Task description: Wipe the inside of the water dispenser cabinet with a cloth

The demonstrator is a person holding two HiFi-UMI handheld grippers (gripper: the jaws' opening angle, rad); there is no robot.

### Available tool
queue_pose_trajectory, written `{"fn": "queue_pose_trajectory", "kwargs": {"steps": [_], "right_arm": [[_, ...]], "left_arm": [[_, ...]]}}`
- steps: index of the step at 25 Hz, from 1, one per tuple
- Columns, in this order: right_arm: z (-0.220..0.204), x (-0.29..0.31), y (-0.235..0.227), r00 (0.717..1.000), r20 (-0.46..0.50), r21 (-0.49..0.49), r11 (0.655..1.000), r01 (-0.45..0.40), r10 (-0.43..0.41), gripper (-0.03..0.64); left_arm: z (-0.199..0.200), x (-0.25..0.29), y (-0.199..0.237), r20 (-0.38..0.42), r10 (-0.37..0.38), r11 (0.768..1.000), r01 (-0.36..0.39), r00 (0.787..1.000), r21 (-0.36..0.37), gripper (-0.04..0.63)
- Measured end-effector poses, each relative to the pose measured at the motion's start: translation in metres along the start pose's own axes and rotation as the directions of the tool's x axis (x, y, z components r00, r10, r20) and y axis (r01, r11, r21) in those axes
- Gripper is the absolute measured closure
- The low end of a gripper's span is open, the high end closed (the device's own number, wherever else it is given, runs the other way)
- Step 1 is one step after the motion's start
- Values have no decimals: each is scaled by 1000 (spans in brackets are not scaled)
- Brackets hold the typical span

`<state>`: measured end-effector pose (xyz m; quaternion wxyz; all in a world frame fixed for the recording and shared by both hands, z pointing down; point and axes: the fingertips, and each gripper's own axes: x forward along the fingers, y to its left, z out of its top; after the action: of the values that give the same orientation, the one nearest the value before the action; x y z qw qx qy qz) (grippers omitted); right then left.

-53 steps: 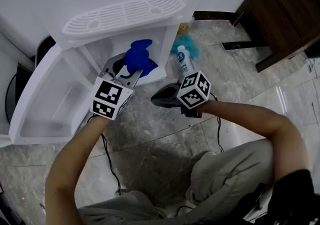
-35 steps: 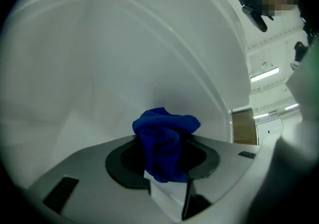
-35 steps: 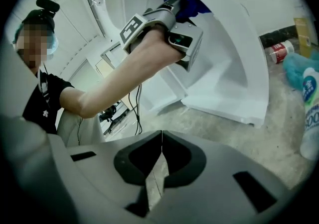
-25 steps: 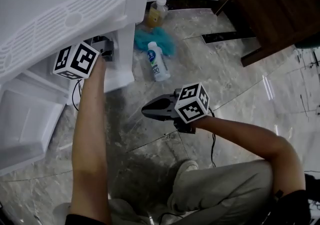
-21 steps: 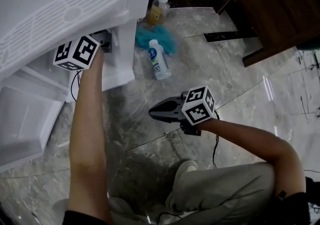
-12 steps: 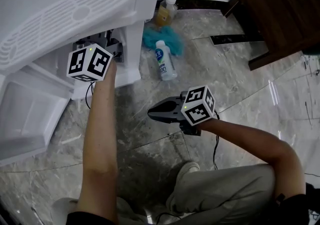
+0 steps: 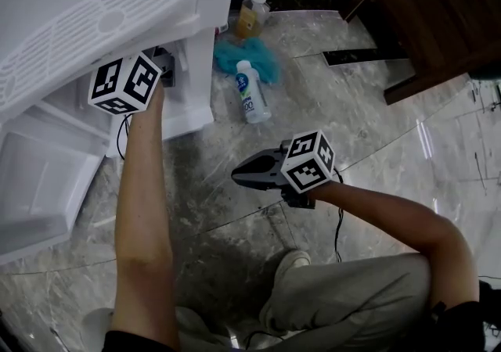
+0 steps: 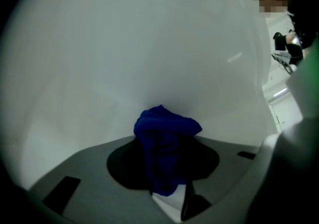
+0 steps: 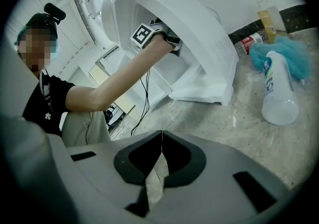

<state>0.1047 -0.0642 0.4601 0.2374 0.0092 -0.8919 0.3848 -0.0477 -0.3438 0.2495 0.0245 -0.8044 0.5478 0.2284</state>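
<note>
Fingers (image 8: 124, 166) of L gripper (image 8: 164, 168) clamp blue cloth (image 8: 164, 128), bunched against white inner wall of cabinet (image 8: 124, 44) (forearm reaches in). R gripper (image 9: 161, 143): jaws together, empty, over floor (image 9: 239, 133) nr bottle (image 9: 278, 91).

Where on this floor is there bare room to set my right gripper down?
Bare grey marble floor lies between the lying white plastic bottle and the dark wooden furniture. Crowded: beside the white dispenser cabinet, where that bottle, a fluffy teal cloth and an amber bottle bunch together.
</note>
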Motion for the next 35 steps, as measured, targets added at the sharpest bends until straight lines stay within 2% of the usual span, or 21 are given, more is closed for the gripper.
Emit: {"fn": "queue_pose_trajectory", "kwargs": {"steps": [5, 8, 10, 11, 14, 17, 19, 20, 21, 23, 25, 28, 31, 32, 35], "right_arm": [[8, 13, 5, 1000, -20, -30, 999, -14, 13, 618], [13, 24, 10, 999, -30, -42, 998, -35, 33, 618], [15, 29, 13, 998, -35, -47, 998, -47, 45, 618], [16, 31, 14, 998, -38, -48, 998, -51, 49, 618], [16, 34, 14, 998, -41, -44, 997, -57, 55, 618], [13, 33, 11, 998, -44, -34, 998, -54, 53, 618], [11, 31, 8, 998, -38, -15, 999, -51, 51, 618], [11, 30, 7, 998, -28, 1, 999, -51, 51, 618], [12, 29, 6, 999, -17, 17, 999, -52, 52, 618], [13, 29, 6, 999, -4, 35, 998, -54, 55, 618], [12, 30, 5, 998, -9, 34, 998, -54, 54, 618], [10, 31, 5, 999, -19, 33, 998, -51, 51, 618], [12, 34, 7, 998, -23, 27, 998, -58, 59, 618], [13, 36, 8, 998, -23, 25, 998, -62, 63, 618], [13, 42, 10, 997, -31, 25, 997, -72, 73, 618]], "left_arm": [[-45, -23, 0, -162, -7, 999, 13, 987, 37, 451], [-71, -42, 3, -230, 3, 1000, 0, 973, 14, 451], [-86, -51, 10, -296, 22, 1000, -17, 955, 19, 451], [-96, -54, 13, -345, 35, 999, -23, 938, 39, 451], [-131, -64, 19, -503, 74, 995, -28, 861, 98, 451], [-166, -72, 25, -647, 140, 982, -19, 750, 190, 451], [-186, -74, 31, -716, 195, 961, 14, 670, 275, 451], [-194, -74, 34, -739, 210, 955, 30, 640, 296, 451], [-200, -74, 36, -757, 215, 952, 40, 617, 304, 451], [-206, -71, 41, -781, 219, 947, 65, 585, 314, 451], [-208, -70, 42, -793, 225, 936, 100, 567, 337, 451], [-209, -73, 38, -803, 201, 935, 136, 561, 329, 451], [-203, -85, 24, -820, 98, 953, 183, 563, 240, 451], [-200, -89, 17, -826, 53, 953, 220, 562, 211, 451], [-200, -97, 6, -843, -30, 924, 336, 538, 182, 449]]}}
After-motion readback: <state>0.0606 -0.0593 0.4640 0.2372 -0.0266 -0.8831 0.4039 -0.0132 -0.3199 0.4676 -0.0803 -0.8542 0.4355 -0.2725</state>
